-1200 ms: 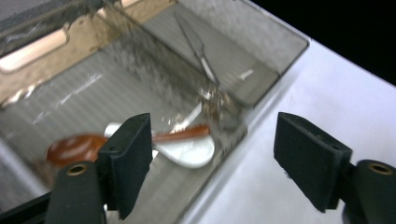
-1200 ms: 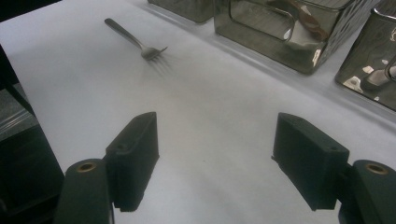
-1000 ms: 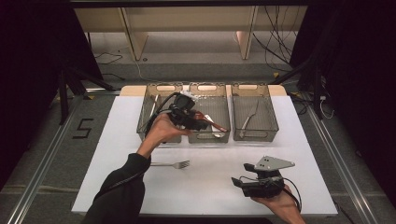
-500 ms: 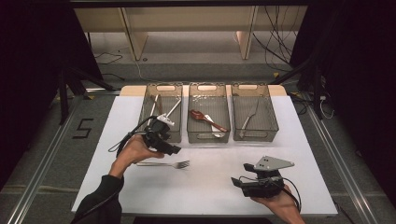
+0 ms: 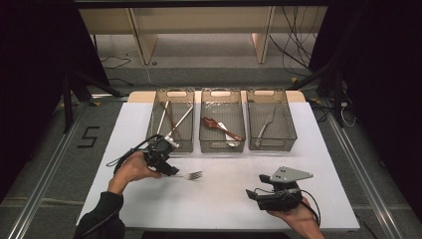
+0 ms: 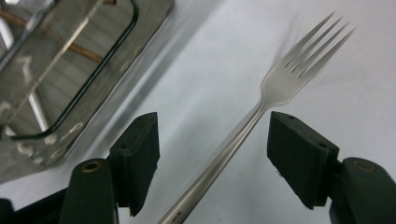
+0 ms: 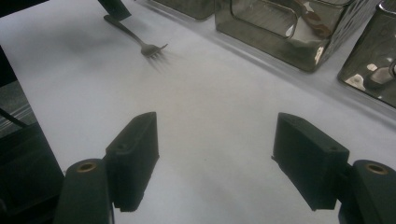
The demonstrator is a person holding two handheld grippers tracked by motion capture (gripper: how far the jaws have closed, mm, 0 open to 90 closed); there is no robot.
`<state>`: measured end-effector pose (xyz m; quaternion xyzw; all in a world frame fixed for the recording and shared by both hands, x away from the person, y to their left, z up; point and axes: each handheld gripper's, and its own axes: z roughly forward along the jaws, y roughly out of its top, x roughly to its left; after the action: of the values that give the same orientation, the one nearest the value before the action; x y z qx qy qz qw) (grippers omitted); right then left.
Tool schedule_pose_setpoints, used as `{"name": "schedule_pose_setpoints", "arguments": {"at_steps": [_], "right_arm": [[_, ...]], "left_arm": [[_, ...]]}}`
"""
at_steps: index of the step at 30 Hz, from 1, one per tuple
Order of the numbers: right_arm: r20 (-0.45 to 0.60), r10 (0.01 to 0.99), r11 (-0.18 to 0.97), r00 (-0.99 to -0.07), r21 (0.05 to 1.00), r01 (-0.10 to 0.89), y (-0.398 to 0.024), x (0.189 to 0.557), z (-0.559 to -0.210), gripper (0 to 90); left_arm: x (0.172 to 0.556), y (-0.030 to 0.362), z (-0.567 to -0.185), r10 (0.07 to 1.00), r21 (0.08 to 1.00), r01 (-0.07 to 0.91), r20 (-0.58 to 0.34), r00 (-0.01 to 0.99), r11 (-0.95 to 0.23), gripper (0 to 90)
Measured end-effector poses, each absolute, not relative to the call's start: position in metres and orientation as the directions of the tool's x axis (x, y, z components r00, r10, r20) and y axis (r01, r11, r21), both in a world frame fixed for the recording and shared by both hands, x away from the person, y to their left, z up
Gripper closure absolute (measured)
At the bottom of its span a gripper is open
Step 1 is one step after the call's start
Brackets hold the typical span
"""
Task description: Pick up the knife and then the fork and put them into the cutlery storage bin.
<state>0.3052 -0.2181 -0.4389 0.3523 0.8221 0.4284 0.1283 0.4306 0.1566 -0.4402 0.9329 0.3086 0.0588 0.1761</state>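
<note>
A silver fork (image 5: 191, 175) lies flat on the white table (image 5: 224, 209), tines pointing right. My left gripper (image 5: 169, 169) has come down at its handle end. In the left gripper view the fork (image 6: 261, 107) runs up between the two black pads (image 6: 140, 149), and neither pad touches it. The left gripper (image 6: 215, 123) is open and its jaws have just been closing. My right gripper (image 5: 251, 195) rests near the table's front right, pointing left. The right gripper (image 7: 215, 126) is open with bare table between its jaws, and the fork (image 7: 140, 39) lies farther off.
Three clear bins stand in a row at the back of the table. The left bin (image 5: 185, 144) holds long thin utensils, the middle bin (image 5: 222, 146) a brown and a white spoon, the right bin (image 5: 276, 144) one metal utensil. The left bin's wall (image 6: 70, 93) is close beside my left gripper.
My left hand has moved from over the middle bin down and to the left, reaching the fork's handle on the table. The right hand has kept still.
</note>
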Motion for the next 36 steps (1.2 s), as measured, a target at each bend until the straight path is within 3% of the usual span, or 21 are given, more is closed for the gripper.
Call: {"name": "schedule_pose_setpoints", "arguments": {"at_steps": [30,36], "right_arm": [[0.090,0.690,0.389,-0.718,0.790,0.474,-0.218,0.304,-0.440,31.9],[0.088,0.692,0.389,-0.716,0.790,0.473,-0.219,0.304,-0.440,31.9]], "left_arm": [[0.430,0.156,-0.461,0.541,0.168,0.533,-0.001,0.841,-0.829,64.6],[0.428,0.153,-0.460,0.534,0.153,0.529,-0.012,0.846,-0.835,76.1]]}}
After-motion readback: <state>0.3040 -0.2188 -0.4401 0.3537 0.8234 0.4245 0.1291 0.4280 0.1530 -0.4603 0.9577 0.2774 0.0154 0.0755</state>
